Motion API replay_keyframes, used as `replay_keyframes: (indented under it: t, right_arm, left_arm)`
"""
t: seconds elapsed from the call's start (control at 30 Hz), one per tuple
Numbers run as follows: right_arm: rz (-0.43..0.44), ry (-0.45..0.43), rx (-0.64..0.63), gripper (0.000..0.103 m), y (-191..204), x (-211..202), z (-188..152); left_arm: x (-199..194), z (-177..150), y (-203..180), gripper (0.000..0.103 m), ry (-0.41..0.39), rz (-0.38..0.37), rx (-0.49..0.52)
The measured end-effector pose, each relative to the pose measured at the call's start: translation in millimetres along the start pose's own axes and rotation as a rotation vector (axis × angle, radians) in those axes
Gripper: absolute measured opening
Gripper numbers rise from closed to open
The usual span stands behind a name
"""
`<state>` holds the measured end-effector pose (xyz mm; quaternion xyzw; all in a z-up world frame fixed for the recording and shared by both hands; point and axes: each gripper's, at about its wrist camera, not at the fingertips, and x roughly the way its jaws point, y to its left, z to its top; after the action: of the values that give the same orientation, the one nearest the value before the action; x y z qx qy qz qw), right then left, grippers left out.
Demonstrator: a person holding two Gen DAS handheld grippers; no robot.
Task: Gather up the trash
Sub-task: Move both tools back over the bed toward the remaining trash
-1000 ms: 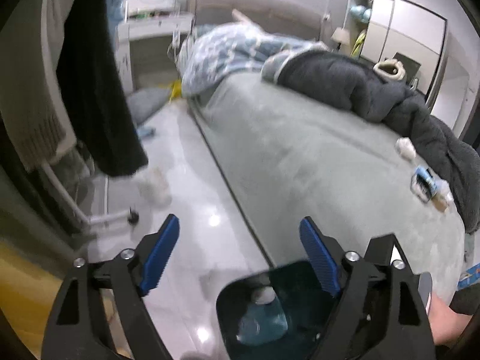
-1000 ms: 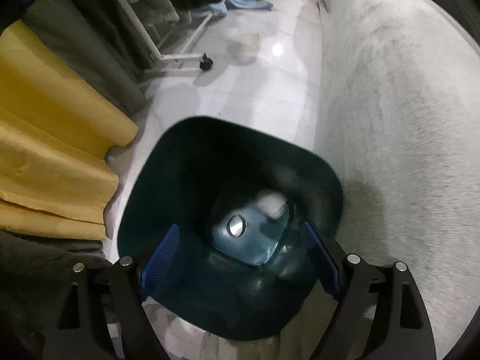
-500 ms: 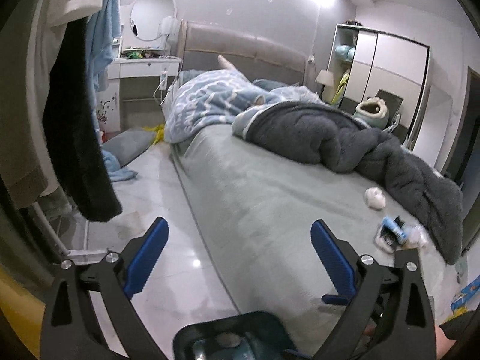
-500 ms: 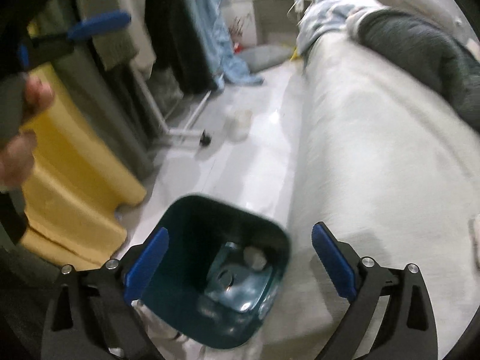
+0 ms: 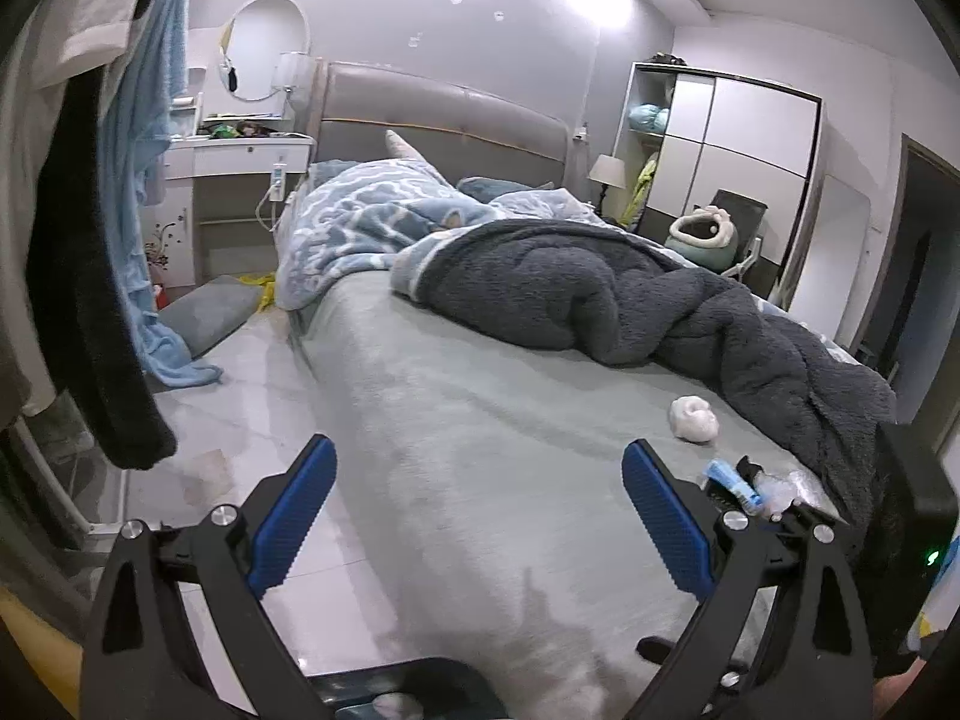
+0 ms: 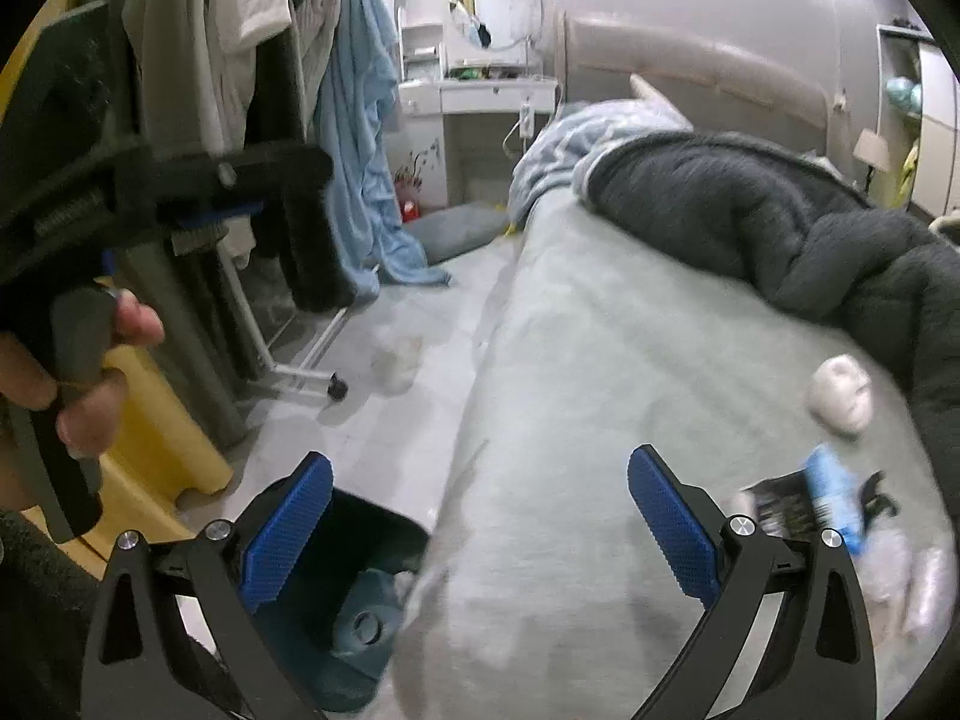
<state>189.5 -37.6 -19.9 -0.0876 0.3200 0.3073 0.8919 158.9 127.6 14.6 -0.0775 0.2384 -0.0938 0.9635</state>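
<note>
From the left wrist we see our left tool (image 5: pixel 477 516) spread wide with nothing between its blue ribbed pads (image 5: pixel 291 513), held above the edge of the grey-green bed (image 5: pixel 480 420). A crumpled white tissue ball (image 5: pixel 694 417) lies on the bed near the dark grey fleece blanket (image 5: pixel 630 306) — just in front of it sits a small heap of blue and clear plastic wrappers (image 5: pixel 759 489), beside the right-hand finger.

From the right wrist, our right tool (image 6: pixel 480 531) is likewise released and empty. The dark teal plastic bin (image 6: pixel 354 618) stands on the floor against the bed's side, behind the left-hand finger, with trash inside. Tissue ball (image 6: pixel 840 393) and wrappers (image 6: pixel 837 510) lie on the bed to the right. The left hand (image 6: pixel 66 384) grips its handle at the frame's left.
</note>
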Motion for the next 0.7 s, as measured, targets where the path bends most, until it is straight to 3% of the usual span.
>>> replay_keyframes:
  t: [0.43,0.7]
  right_arm:
    - [-0.039,-0.072,0.026,0.1,-91,-47,-3]
    - [-0.014,-0.039,0.046,0.1,-143,-51,-16]
  left_arm:
    - [41,-14,-62,0.097,0.077,-0.129,0.072]
    - [67,-26,-98,0.097,0.153,-0.212,0.119]
